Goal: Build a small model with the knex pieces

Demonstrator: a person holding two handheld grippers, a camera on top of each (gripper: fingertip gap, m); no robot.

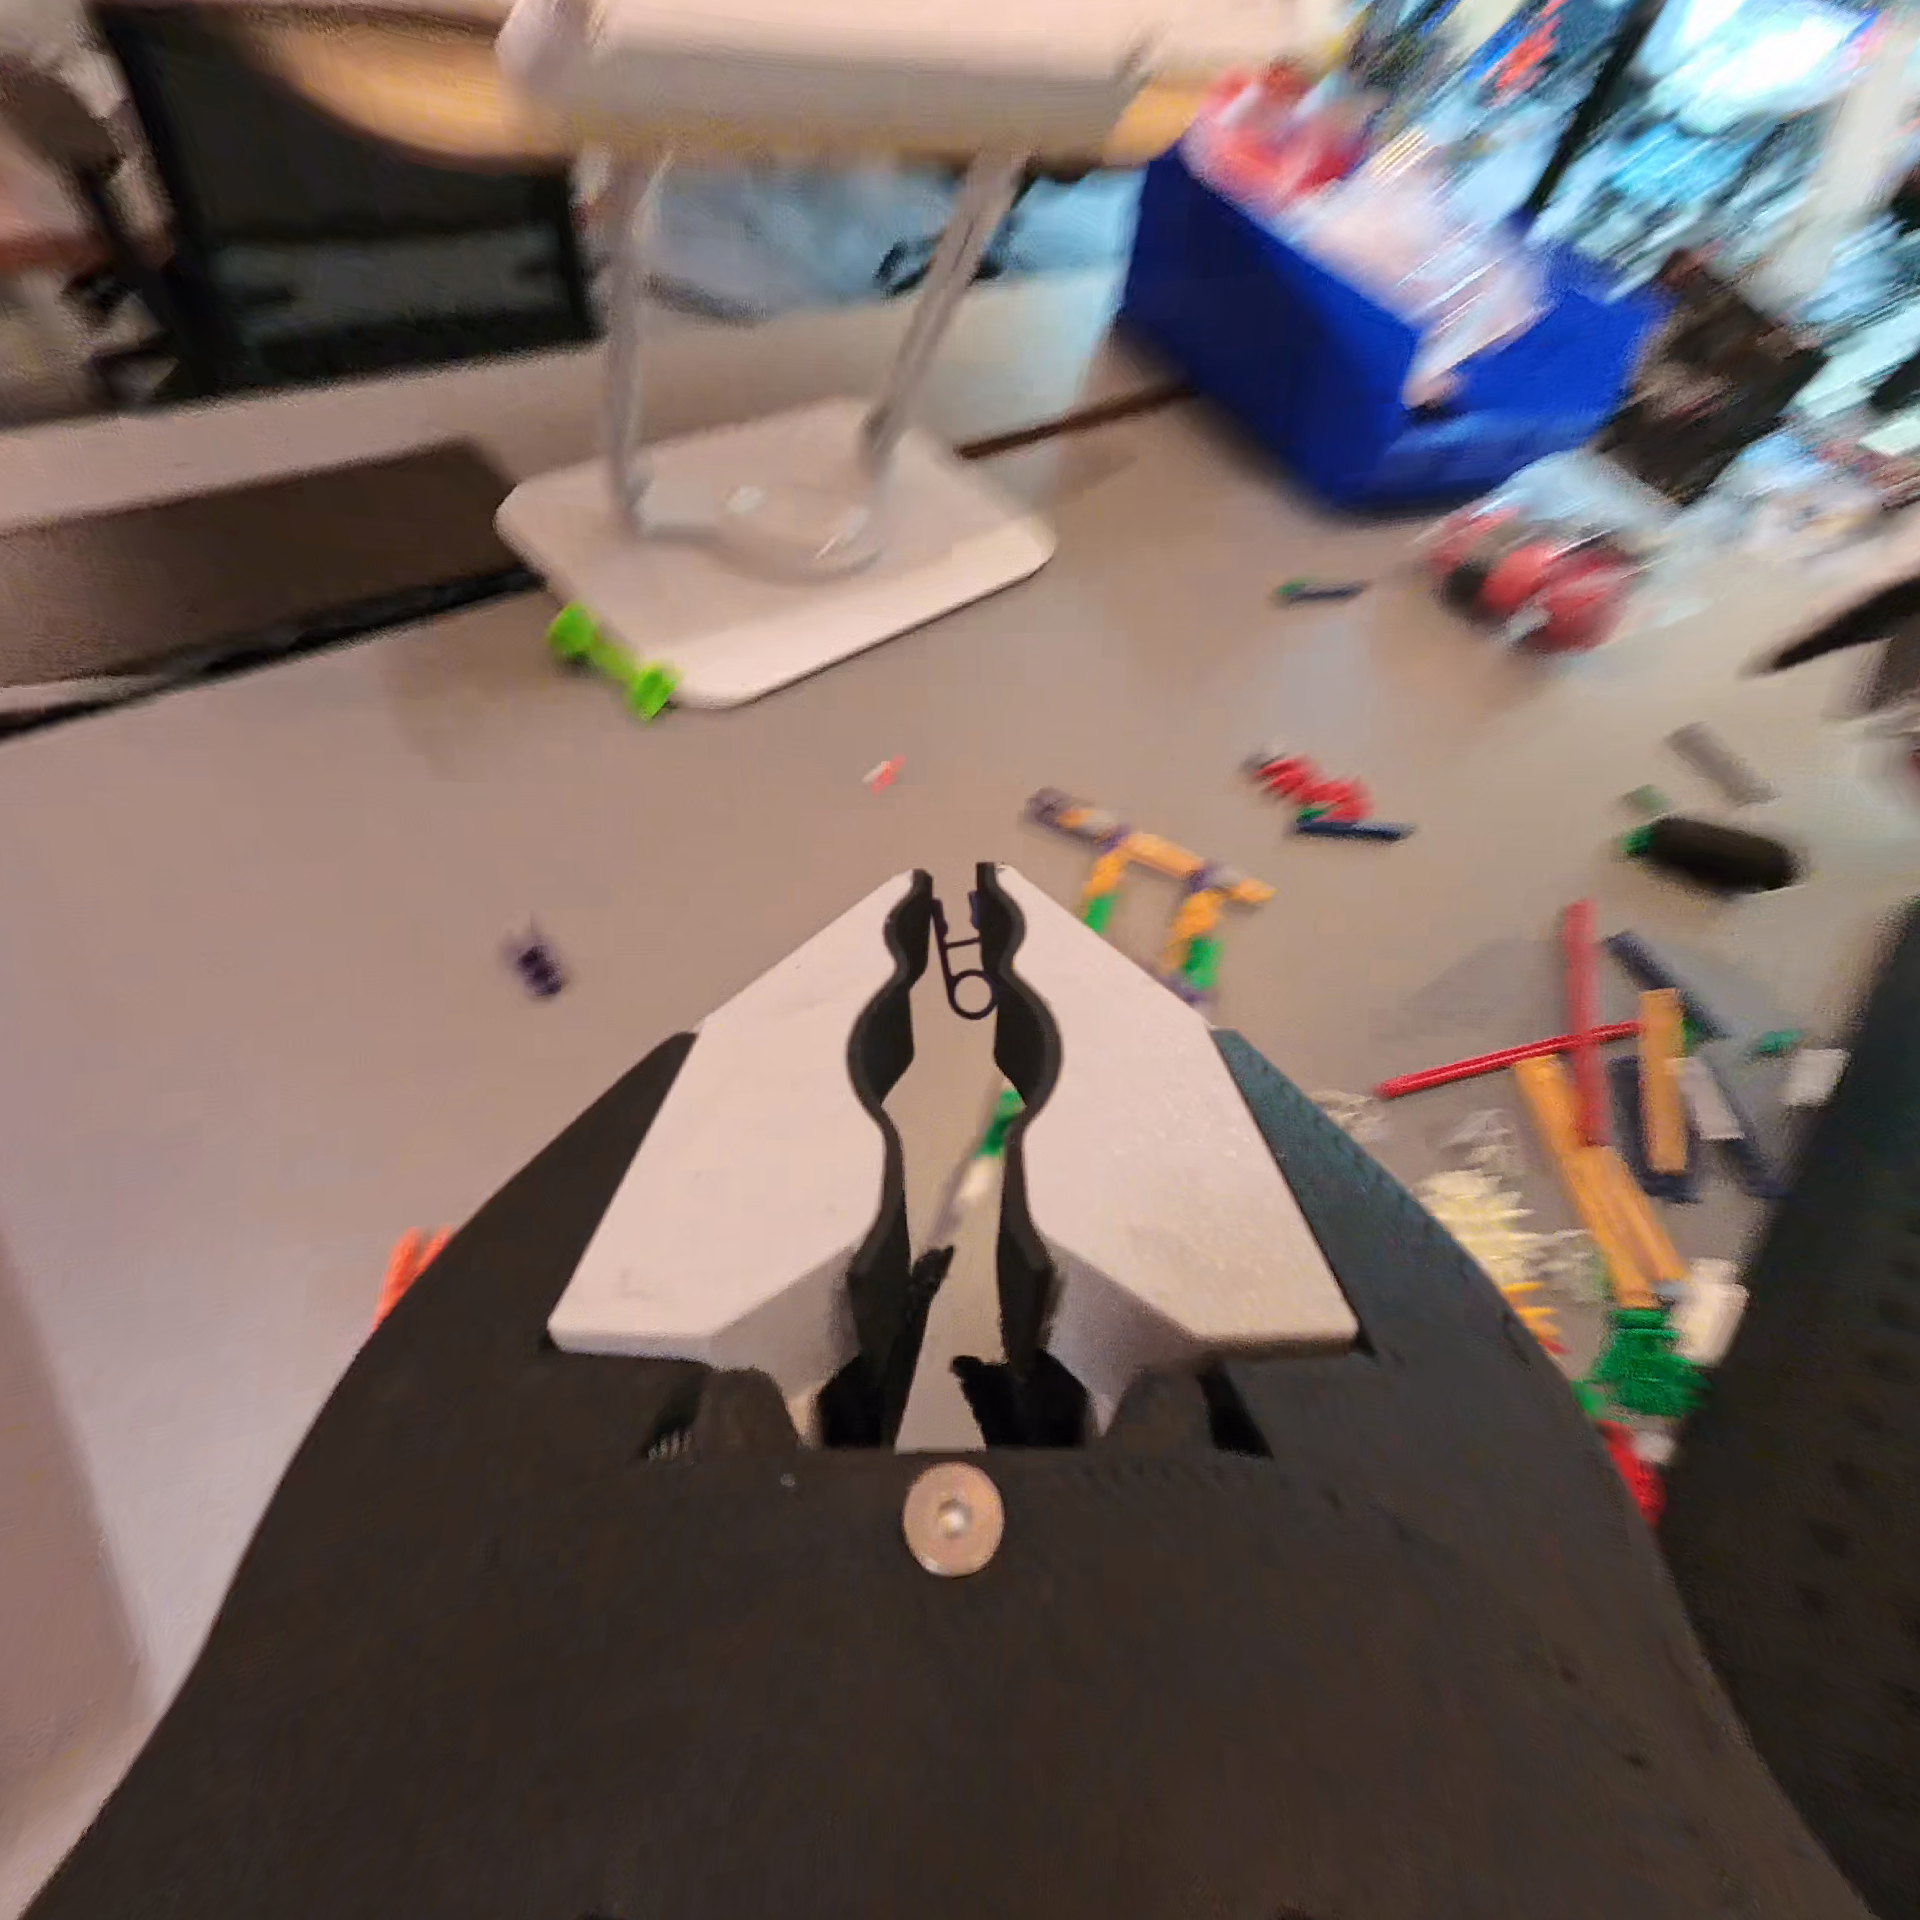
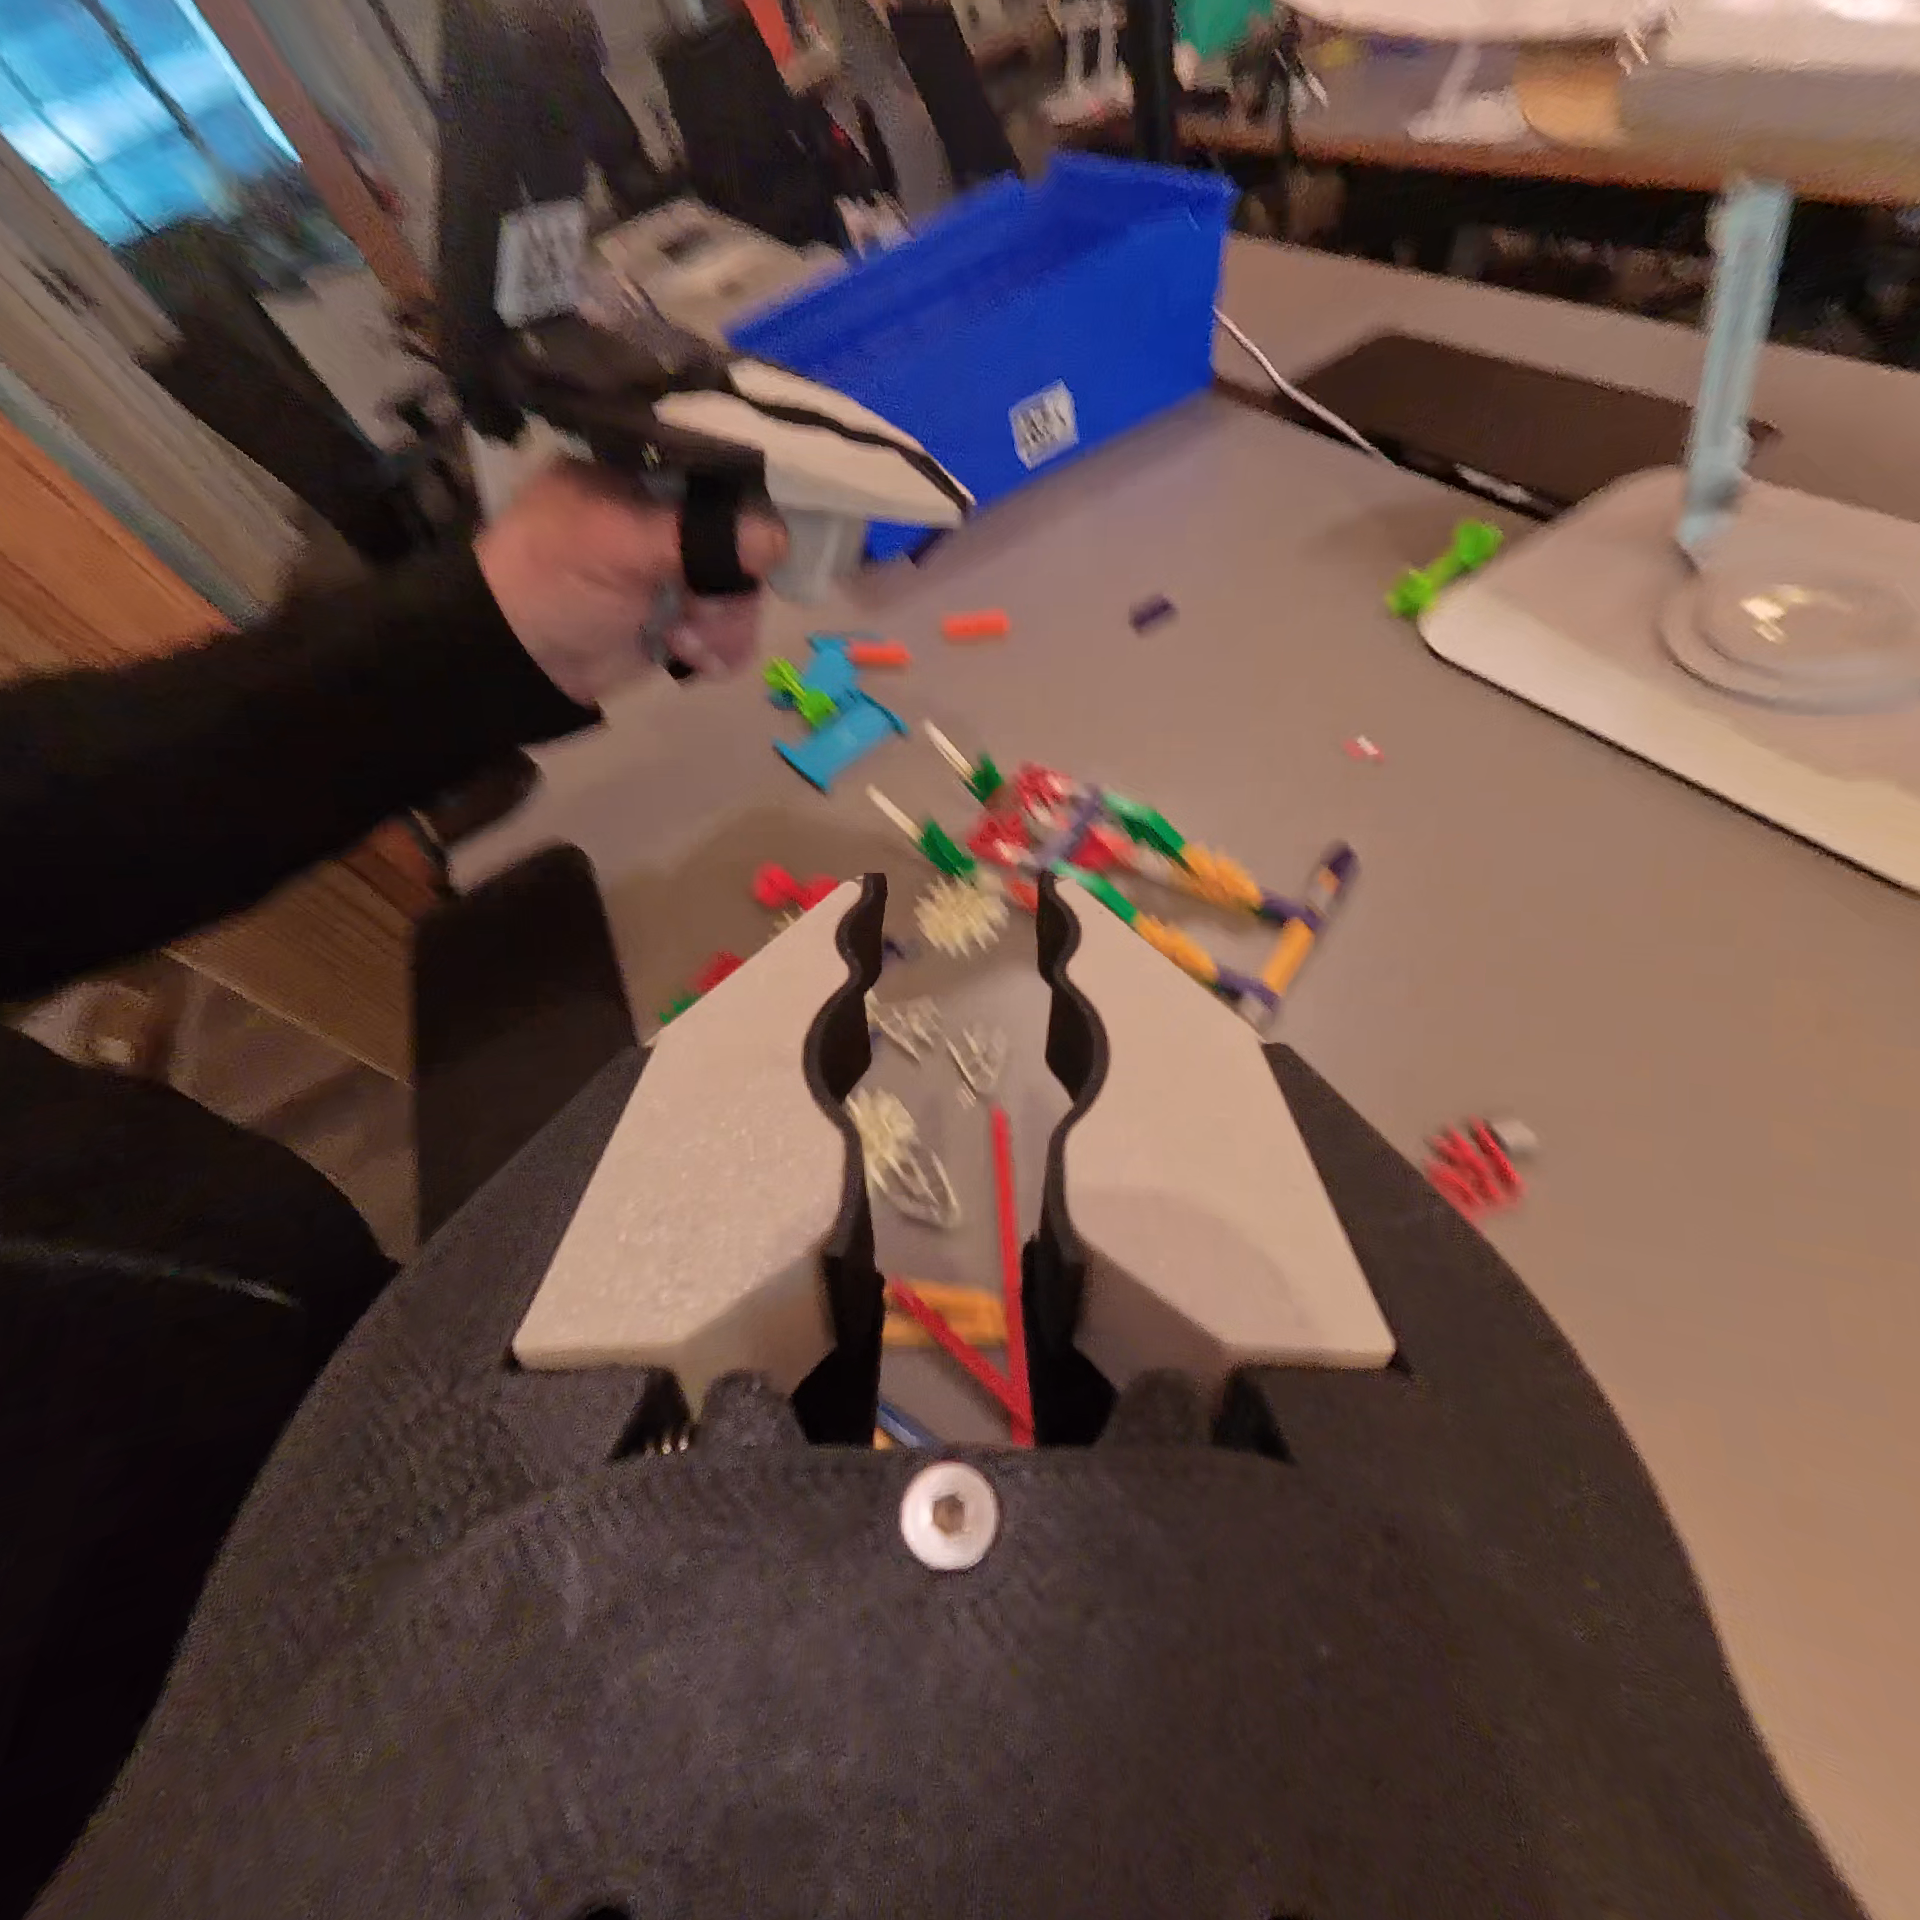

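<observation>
Your left gripper point(image 1: 954, 883) is clamped on a tiny purple connector point(image 1: 966, 961), held only at the tips above the bench point(image 1: 312, 935); any jolt could flick it out. Your right gripper point(image 2: 961, 894) hangs released over the loose rods. Counted: two grippers, one blue bin point(image 2: 997, 343), one green spool piece point(image 2: 1444, 582), one lamp base point(image 1: 779, 540).
</observation>
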